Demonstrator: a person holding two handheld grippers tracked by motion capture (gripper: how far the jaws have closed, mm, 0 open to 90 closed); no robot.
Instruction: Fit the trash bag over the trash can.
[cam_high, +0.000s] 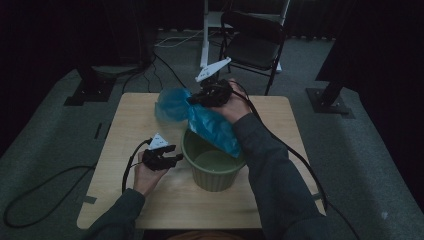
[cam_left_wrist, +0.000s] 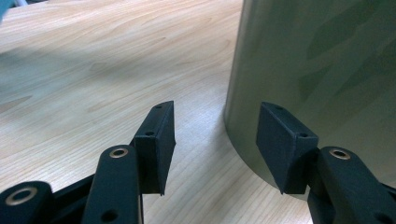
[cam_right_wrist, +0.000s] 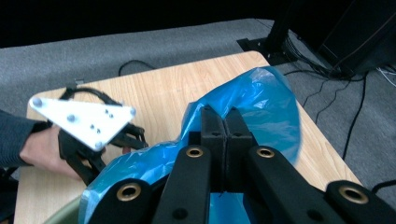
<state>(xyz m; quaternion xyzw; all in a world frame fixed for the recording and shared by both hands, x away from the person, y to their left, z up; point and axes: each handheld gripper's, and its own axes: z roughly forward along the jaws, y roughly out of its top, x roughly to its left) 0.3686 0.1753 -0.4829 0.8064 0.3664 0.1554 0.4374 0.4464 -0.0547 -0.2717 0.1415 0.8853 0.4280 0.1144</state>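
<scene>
High view, table: a light wooden table (cam_high: 130, 125) on grey carpet, with a dark folding chair (cam_high: 252, 42) beyond its far edge.
High view, pot: a ribbed green pot (cam_high: 212, 167) stands upright near the middle of the table, a little toward the near edge.
High view, bag: a blue bag (cam_high: 200, 120) hangs from the right gripper (cam_high: 202, 98); its lower end drops over the pot's far rim, and its loose top billows to the left above the table.
High view, right gripper: held up over the far half of the table, above and beyond the pot, pinching the bag.
High view, left gripper: the left gripper (cam_high: 175, 159) lies low just left of the pot, pointing at its wall, nothing in it.
Left gripper view, jaws: the left gripper (cam_left_wrist: 215, 140) stands wide apart and empty; one jaw shows over bare wood, the other in front of the pot's wall (cam_left_wrist: 317, 70). Whether that jaw touches the wall I cannot tell.
Left gripper view, pot: its smooth green side rises at the right, its base on the table (cam_left_wrist: 93, 70).
Right gripper view, jaws: the right gripper (cam_right_wrist: 226, 125) is fully closed, pads pressed together on a fold of the bag (cam_right_wrist: 266, 100).
Right gripper view, bag: crumpled blue film spreads round and beyond the jaws, above the table (cam_right_wrist: 159, 88).
Right gripper view, other hand: the left gripper (cam_right_wrist: 95, 161) with its grey plate sits at the left, beside the pot's rim (cam_right_wrist: 65, 215).
</scene>
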